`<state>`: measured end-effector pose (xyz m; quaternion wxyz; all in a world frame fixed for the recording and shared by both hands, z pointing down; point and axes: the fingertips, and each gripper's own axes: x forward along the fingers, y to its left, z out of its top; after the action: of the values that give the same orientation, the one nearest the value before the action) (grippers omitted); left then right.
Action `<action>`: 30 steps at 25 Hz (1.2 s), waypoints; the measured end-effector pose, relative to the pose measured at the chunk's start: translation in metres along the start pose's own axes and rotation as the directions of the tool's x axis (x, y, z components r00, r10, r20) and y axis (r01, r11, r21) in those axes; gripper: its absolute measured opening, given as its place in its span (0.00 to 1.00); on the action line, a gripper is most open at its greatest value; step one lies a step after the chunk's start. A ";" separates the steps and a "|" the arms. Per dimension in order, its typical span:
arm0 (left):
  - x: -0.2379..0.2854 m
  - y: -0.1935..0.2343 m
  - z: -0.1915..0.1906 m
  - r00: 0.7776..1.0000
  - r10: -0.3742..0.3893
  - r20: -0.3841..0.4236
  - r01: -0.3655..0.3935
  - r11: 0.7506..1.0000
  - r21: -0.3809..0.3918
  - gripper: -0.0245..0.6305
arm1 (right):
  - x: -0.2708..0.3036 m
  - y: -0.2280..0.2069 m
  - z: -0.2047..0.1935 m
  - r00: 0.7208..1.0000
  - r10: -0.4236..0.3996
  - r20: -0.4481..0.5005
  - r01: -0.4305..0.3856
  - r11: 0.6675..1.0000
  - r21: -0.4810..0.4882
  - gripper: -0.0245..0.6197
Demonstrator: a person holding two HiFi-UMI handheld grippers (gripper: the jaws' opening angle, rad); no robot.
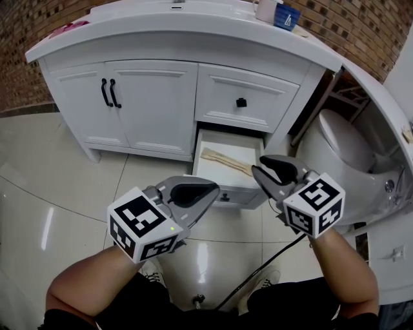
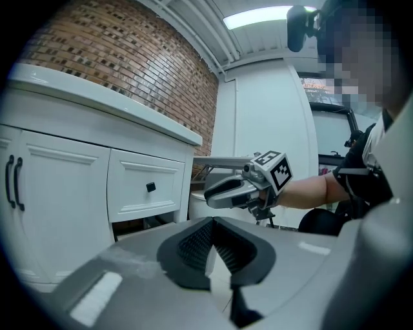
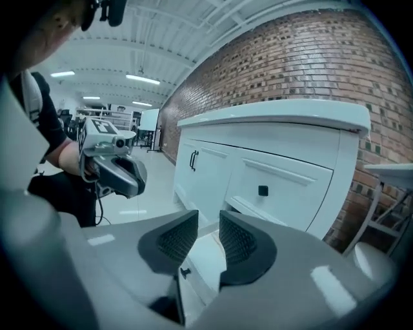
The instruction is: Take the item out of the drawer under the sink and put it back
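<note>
The lower drawer [image 1: 199, 153] of the white vanity stands pulled out, and a long beige wooden item [image 1: 226, 162] lies slantwise inside it. My right gripper [image 1: 259, 169] hovers over the drawer's right front corner. It is open, with a narrow gap between its pads [image 3: 240, 240] and nothing in it. The drawer front [image 3: 205, 258] shows below them. My left gripper [image 1: 210, 191] hangs just in front of the drawer's front panel, shut and empty. In the left gripper view its jaws [image 2: 211, 222] meet at the tip, and the right gripper [image 2: 213, 193] shows beyond them.
Above the open drawer is a closed drawer with a black knob [image 1: 241, 102]. Two cabinet doors with black handles [image 1: 108, 92] are to the left. A toilet [image 1: 342, 148] stands close on the right. Cups [image 1: 271, 9] sit on the counter. A black cable [image 1: 258, 271] trails over the tiled floor.
</note>
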<state>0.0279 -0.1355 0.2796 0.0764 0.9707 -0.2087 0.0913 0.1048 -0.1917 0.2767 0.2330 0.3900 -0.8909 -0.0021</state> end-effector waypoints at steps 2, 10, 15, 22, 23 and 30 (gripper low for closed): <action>0.000 0.003 -0.001 1.000 0.004 0.001 -0.004 1.000 -0.007 0.05 | 0.014 -0.006 -0.002 0.999 -0.014 -0.029 0.012 0.998 -0.067 0.20; 0.002 0.012 -0.001 1.000 0.015 0.002 -0.015 0.999 -0.030 0.05 | 0.074 -0.035 -0.031 0.989 -0.018 -0.149 -0.008 0.986 -0.168 0.21; 0.001 0.018 0.004 0.999 0.033 0.014 -0.032 0.999 -0.039 0.05 | 0.113 -0.049 -0.060 0.971 0.018 -0.239 -0.061 0.983 -0.173 0.21; -0.003 0.030 0.004 0.998 0.053 0.018 -0.052 0.997 -0.053 0.05 | 0.167 -0.067 -0.097 0.936 0.068 -0.346 -0.131 0.978 -0.164 0.22; -0.003 0.031 0.004 0.998 0.055 0.017 -0.054 0.997 -0.057 0.05 | 0.174 -0.067 -0.102 0.929 0.081 -0.362 -0.147 0.976 -0.160 0.23; -0.002 0.033 0.004 0.998 0.051 0.020 -0.050 0.997 -0.066 0.05 | 0.208 -0.061 -0.125 0.886 0.128 -0.446 -0.225 0.959 -0.172 0.24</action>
<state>0.0128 -0.1646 0.2792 0.1034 0.9631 -0.2368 0.0757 0.0773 -0.3569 0.4629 0.4643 0.2698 -0.8436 0.0073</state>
